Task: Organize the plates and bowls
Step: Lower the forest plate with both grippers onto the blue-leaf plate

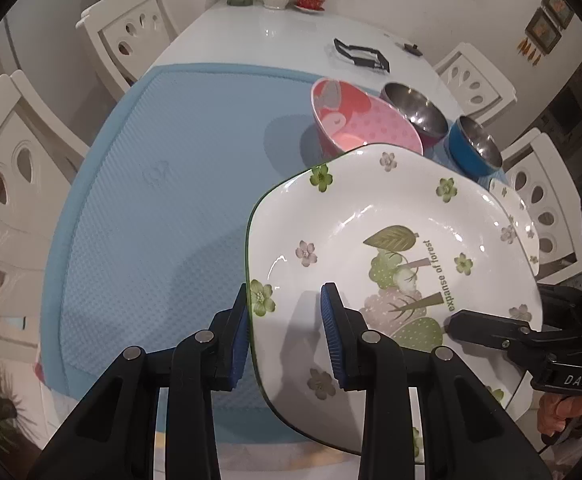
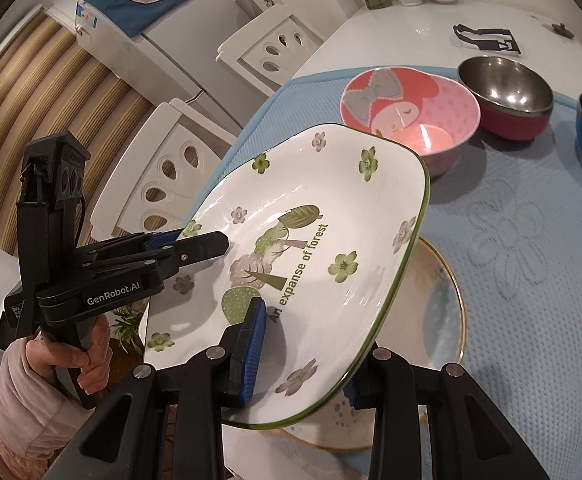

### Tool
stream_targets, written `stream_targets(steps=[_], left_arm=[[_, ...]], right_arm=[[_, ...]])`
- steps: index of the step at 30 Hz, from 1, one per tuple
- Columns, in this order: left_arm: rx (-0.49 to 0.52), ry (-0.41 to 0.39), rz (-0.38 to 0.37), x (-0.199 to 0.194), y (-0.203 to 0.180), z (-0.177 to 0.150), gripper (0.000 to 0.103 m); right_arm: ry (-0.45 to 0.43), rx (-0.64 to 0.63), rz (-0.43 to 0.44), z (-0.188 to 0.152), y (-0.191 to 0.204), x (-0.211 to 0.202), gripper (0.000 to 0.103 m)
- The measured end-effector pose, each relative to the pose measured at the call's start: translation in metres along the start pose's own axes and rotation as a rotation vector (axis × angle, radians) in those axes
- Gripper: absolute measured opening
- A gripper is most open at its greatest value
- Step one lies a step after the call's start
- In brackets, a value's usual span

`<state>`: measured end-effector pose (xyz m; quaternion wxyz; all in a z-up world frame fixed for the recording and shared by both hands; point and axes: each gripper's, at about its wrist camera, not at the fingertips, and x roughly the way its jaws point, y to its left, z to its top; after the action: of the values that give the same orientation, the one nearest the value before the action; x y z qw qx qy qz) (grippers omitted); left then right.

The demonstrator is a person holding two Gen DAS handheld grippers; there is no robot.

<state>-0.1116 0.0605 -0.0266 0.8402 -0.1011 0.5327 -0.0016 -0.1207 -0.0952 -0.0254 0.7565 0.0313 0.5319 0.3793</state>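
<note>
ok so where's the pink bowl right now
The pink bowl sits on the blue mat just beyond the far rim of the lifted floral plate, with the steel bowl with the maroon outside right beside it.

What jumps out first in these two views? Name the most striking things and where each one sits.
The flowered square plate fills the foreground, lifted and tilted above the blue mat, with the left gripper clamped on one rim and the right gripper on the opposite rim. Behind it on the mat stands a pink cartoon bowl, with a steel-lined red bowl beside it. Under the lifted plate lies a gold-rimmed plate.
</note>
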Motion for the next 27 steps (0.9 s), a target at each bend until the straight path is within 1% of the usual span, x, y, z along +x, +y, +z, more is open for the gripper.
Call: stream_targets(steps=[2,9,16,27], left_arm=[[0.001,0.009,0.005,0.002,-0.005,-0.004,0.029],[-0.038,0.029,-0.028,0.007,-0.016,-0.022,0.029],[-0.040,0.068,-0.030,0.018,-0.026,-0.039,0.029],[-0.064,0.112,-0.038,0.033,-0.028,-0.048,0.029]], right_arm=[[0.003,0.005,0.002,-0.006,-0.003,-0.002,0.032],[0.012,0.024,0.011,-0.026,-0.015,-0.007,0.032],[0.040,0.046,0.013,-0.049,-0.027,-0.007,0.032],[0.082,0.101,0.019,-0.062,-0.041,0.001,0.032]])
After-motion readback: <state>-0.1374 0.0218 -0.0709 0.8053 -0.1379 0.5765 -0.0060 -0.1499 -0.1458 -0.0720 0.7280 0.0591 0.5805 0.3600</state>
